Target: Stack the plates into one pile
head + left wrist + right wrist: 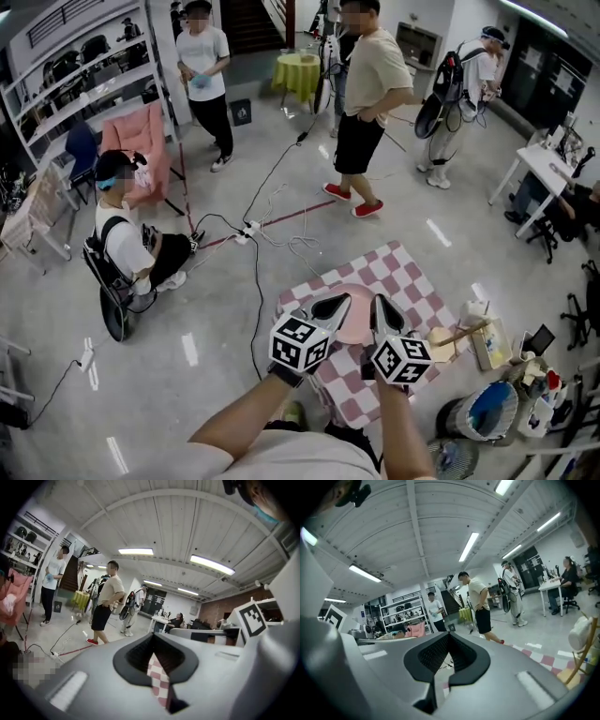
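Note:
A pink plate [354, 317] lies on a small table with a red-and-white checked cloth [415, 274]; both grippers hide part of it, and I cannot tell whether it is one plate or a pile. My left gripper [340, 302] is held above the plate's left part, shut and empty. Above the plate's right part is my right gripper [382, 306], also shut with nothing in it. In the left gripper view the jaws [153, 635] meet at the tip, with only checked cloth showing through the gap behind. The right gripper view shows the jaws [449, 633] closed the same way.
A wooden rack [457, 336] and a box [491, 343] stand at the table's right edge, near a blue bin [489, 411]. A person sits on the floor [127, 246] at left. Cables and a power strip [249, 229] lie beyond the table. Three people stand farther back.

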`<state>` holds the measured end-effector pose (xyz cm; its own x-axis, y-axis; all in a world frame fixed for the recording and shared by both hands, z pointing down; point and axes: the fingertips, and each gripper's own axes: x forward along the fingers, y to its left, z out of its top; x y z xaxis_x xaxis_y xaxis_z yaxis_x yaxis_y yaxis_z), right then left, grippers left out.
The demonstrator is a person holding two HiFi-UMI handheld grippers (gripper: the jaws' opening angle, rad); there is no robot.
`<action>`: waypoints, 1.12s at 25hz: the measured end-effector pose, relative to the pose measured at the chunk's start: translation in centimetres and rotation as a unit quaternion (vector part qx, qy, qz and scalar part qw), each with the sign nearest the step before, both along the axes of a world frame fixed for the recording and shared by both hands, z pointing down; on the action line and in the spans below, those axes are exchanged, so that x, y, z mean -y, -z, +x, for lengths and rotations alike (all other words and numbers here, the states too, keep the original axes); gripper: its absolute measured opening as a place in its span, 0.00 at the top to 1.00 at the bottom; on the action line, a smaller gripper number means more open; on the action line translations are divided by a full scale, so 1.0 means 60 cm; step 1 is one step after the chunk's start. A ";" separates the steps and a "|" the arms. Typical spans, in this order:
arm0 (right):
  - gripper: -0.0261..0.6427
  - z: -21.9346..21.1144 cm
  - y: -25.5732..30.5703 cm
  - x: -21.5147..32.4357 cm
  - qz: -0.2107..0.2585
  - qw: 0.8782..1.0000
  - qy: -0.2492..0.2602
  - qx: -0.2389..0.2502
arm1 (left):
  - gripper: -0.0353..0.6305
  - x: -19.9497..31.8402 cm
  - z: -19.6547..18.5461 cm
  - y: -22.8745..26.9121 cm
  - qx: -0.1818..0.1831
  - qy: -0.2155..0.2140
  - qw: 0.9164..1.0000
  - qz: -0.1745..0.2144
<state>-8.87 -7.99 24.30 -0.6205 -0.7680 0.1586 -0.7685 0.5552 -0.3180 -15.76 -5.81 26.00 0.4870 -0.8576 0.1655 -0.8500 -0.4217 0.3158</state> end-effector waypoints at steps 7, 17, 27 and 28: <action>0.95 0.002 0.064 -0.009 0.051 0.999 -0.003 -0.007 | 0.94 -0.003 -0.013 0.074 0.012 0.002 0.999 0.048; 0.95 -0.019 0.107 -0.022 0.100 0.995 0.008 -0.028 | 0.94 -0.011 -0.021 0.121 0.015 0.003 0.997 0.080; 0.95 -0.026 0.102 -0.023 0.098 0.995 0.008 -0.030 | 0.94 -0.011 -0.031 0.121 0.015 0.006 0.996 0.085; 0.95 -0.026 0.102 -0.022 0.098 0.995 0.008 -0.030 | 0.94 -0.010 -0.032 0.121 0.015 0.007 0.996 0.085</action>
<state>-10.42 -6.69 18.17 -0.6271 -0.7777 0.0443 -0.7732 0.6145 -0.1568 -17.67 -5.21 18.76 0.4724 -0.8808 0.0308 -0.8636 -0.4557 0.2156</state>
